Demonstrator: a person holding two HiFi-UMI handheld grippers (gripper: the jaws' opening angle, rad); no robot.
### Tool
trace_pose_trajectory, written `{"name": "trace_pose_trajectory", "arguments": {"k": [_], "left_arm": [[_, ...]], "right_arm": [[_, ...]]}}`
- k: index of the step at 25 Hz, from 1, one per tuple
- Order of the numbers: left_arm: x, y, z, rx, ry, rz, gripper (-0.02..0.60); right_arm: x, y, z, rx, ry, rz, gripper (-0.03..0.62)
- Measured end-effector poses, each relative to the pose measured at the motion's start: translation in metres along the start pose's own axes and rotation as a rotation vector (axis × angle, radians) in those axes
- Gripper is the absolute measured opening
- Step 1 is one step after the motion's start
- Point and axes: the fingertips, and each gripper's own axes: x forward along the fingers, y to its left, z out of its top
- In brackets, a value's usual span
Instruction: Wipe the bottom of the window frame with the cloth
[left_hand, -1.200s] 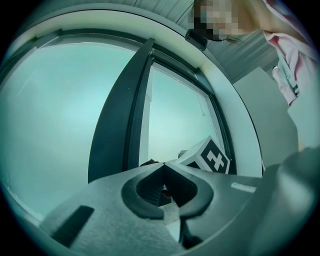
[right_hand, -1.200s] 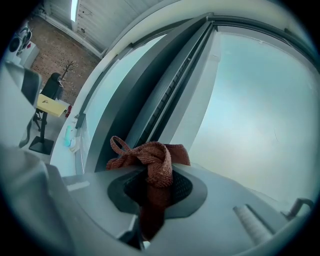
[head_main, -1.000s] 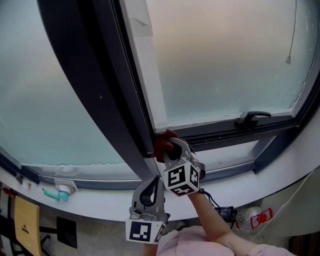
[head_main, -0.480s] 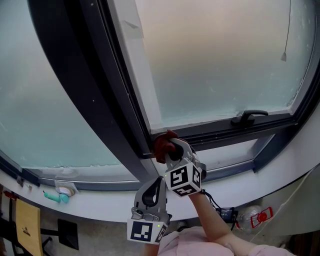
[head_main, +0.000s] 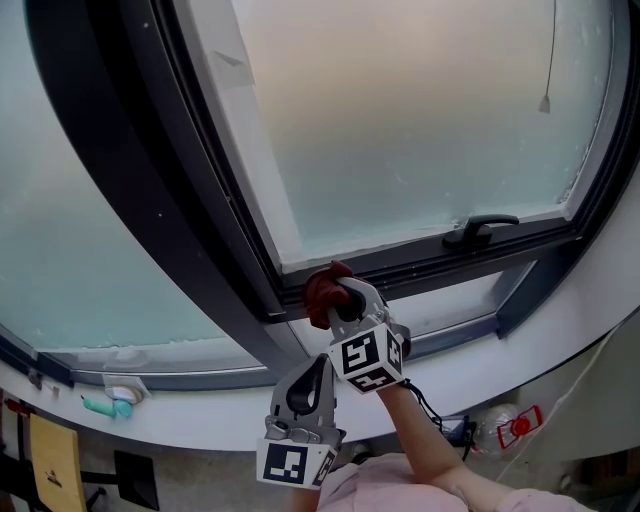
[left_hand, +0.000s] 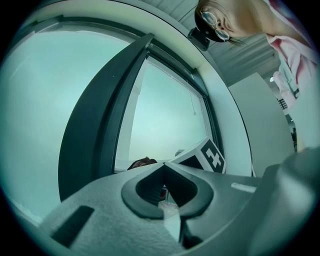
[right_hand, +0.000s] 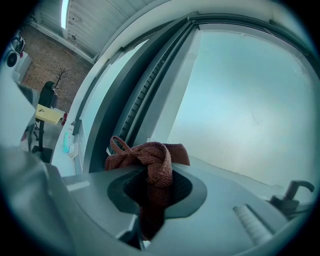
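Observation:
A dark red cloth is bunched in my right gripper, which is shut on it. The cloth presses against the bottom of the dark window frame, at its left corner beside the thick upright post. In the right gripper view the cloth bulges out past the jaws, with the frame's rails running up behind it. My left gripper hangs lower, below the sill, with its jaws closed together and nothing between them. From the left gripper view I see the right gripper's marker cube and a bit of the cloth.
A black window handle sits on the bottom frame to the right. A thick dark post runs diagonally up left. A white sill curves below. A teal object lies on the sill at left. A pull cord hangs at upper right.
The view has shifted, so the window sits further left and lower. My right gripper with the cloth has stayed at the frame's left corner, nudging slightly up. The left gripper has barely moved.

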Motion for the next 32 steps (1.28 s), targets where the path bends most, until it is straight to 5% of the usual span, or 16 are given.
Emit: {"name": "trace_pose_trajectory", "arguments": {"k": [32], "left_arm": [[0.033,-0.028,0.004,0.001,-0.022,-0.05,-0.005]], "right_arm": [[-0.015,-0.034,-0.016,0.081,0.011,0.029,0.058]]}}
